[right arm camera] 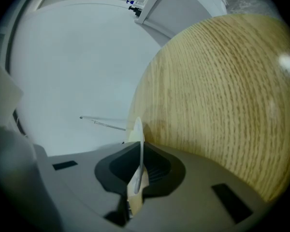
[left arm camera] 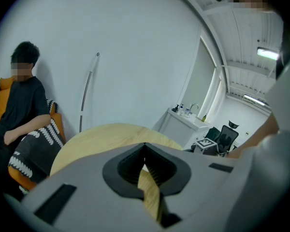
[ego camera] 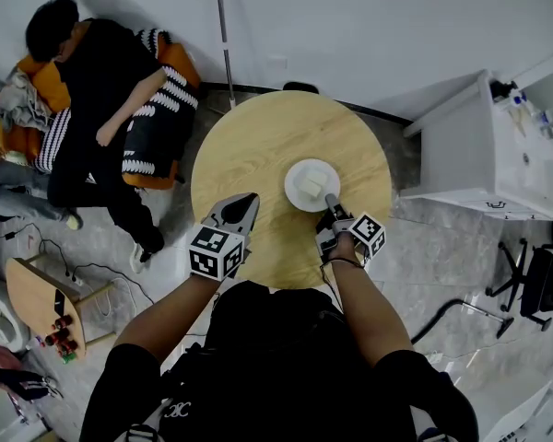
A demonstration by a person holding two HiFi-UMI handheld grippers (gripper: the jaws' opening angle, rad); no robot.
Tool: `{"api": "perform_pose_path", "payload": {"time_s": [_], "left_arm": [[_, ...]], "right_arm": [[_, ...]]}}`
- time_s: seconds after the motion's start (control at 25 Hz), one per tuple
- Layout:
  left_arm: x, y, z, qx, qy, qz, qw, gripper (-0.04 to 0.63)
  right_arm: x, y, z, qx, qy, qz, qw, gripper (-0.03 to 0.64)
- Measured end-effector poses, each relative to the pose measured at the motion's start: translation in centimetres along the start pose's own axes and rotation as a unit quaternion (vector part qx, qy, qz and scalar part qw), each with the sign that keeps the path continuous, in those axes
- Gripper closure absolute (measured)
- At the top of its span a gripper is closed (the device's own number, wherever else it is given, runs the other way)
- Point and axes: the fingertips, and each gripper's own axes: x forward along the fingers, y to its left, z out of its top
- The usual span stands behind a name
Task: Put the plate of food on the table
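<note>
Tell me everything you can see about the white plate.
The plate is small, round, white and thin-rimmed, looking like ceramic or plastic. It carries a pale, blocky piece of food and lies over the round wooden table, right of centre. The right gripper has its jaws shut on the near rim. Whether it already rests on the wood is unclear.

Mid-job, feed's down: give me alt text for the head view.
Seen from above, the right gripper is shut on the near rim of a white plate of pale food, at the middle of a round wooden table. The left gripper, empty, hangs over the table's near edge.
</note>
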Motion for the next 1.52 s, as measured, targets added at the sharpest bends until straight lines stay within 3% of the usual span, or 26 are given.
{"api": "perform_pose_path", "payload": {"time_s": [0.52, 0.76, 0.88, 1.0, 1.16, 1.4, 1.52], "left_arm": [[0.0, 0.2, -0.1, -0.002, 0.005, 0.002, 1.0000, 0.591], [0.2, 0.1, -0.2, -0.002, 0.010, -0.003, 0.9999, 0.591], [0.4, -0.1, -0.2, -0.002, 0.011, -0.008, 0.9999, 0.591], [0.5, -0.2, -0.3, -0.002, 0.012, -0.011, 0.9999, 0.591], [0.5, -0.3, -0.2, -0.002, 0.012, -0.015, 0.9998, 0.591], [0.7, -0.4, 0.3, 0.000, 0.009, -0.023, 0.9997, 0.591], [0.8, -0.2, 0.6, 0.001, 0.008, -0.026, 0.9996, 0.591]], "right_arm": [[0.1, -1.0, 0.1, 0.010, 0.000, -0.038, 0.999, 0.597], [0.3, -1.4, -0.2, -0.062, 0.019, -0.109, 0.992, 0.586], [0.3, -1.1, -0.2, -0.107, 0.021, -0.137, 0.985, 0.546], [0.2, -0.9, -0.3, -0.166, 0.030, -0.166, 0.972, 0.509], [-0.1, -1.0, -0.4, -0.241, 0.046, -0.216, 0.945, 0.466], [-1.3, -1.9, 0.4, -0.337, 0.039, -0.313, 0.887, 0.463], [-1.8, -2.0, 0.8, -0.337, 0.031, -0.316, 0.886, 0.463]]}}
